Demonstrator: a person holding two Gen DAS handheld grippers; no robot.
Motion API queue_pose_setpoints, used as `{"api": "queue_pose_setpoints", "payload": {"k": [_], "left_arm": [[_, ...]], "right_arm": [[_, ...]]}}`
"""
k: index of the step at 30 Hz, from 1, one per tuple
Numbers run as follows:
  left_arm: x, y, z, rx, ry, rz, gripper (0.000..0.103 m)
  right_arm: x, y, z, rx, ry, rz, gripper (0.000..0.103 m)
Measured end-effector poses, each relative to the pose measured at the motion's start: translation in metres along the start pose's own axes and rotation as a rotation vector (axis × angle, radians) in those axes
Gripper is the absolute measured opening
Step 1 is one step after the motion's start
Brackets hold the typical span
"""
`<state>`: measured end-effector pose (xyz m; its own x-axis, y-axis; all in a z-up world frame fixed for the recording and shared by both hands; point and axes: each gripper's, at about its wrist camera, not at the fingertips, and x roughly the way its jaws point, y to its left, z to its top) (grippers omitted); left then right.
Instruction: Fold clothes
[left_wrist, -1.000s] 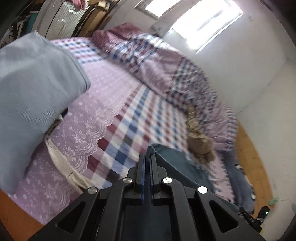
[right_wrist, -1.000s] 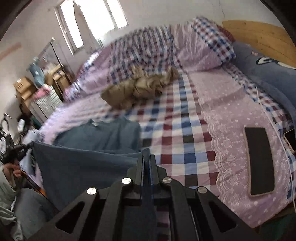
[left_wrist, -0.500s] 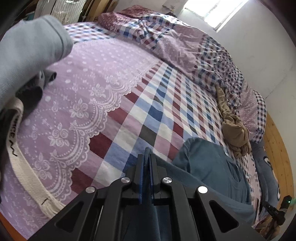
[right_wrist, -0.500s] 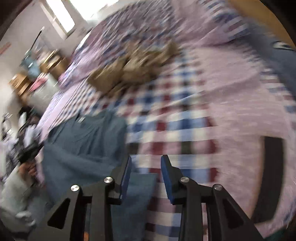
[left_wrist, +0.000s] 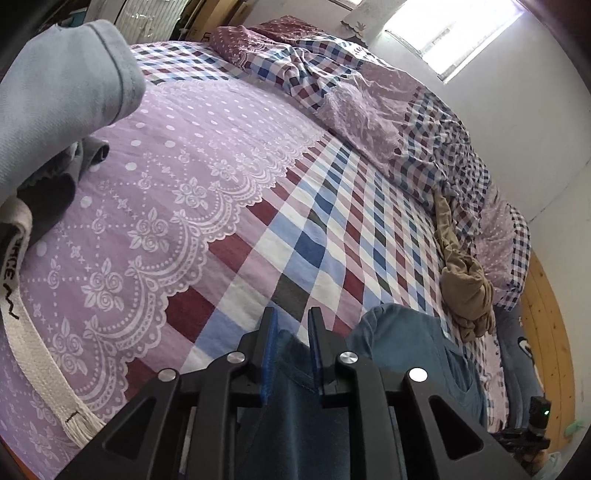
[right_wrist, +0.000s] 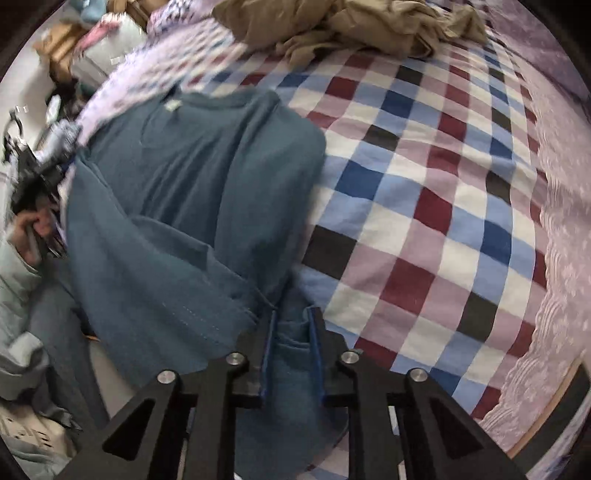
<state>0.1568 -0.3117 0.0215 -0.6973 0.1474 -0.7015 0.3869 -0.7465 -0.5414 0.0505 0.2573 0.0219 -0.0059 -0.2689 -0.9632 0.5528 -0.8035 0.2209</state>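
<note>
Bedroom; bed under checked and lilac lace-print cover. Teal shirt lies at near edge, part hanging over. Left gripper: jaws opening, shirt hem between them, pads clear of cloth. Right gripper: jaws apart in view, shirt fabric between; pinch uncertain. Tan garment crumpled beyond.

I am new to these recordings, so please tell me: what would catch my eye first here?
The teal shirt lies on the near part of the bed, its edge running between both tongs. Around it spreads the checked sheet, which turns to purple lace on one side. A crumpled tan garment lies farther back.
</note>
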Motion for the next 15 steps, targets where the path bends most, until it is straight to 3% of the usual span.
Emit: {"api": "queue_pose_setpoints", "payload": {"k": [3,9,15], "left_arm": [[0.0,0.001,0.0,-0.008,0.004,-0.012,0.016],[-0.004,0.003,0.0,-0.021,-0.002,-0.036,0.016],[-0.006,0.004,0.0,-0.028,-0.004,-0.05,0.016]], "right_arm": [[-0.007,0.004,0.001,-0.015,-0.035,-0.086,0.0],[-0.054,-0.025,-0.017,0.132,-0.215,-0.225,0.0],[-0.058,-0.055,-0.038,0.257,-0.198,-0.282,0.0]]}}
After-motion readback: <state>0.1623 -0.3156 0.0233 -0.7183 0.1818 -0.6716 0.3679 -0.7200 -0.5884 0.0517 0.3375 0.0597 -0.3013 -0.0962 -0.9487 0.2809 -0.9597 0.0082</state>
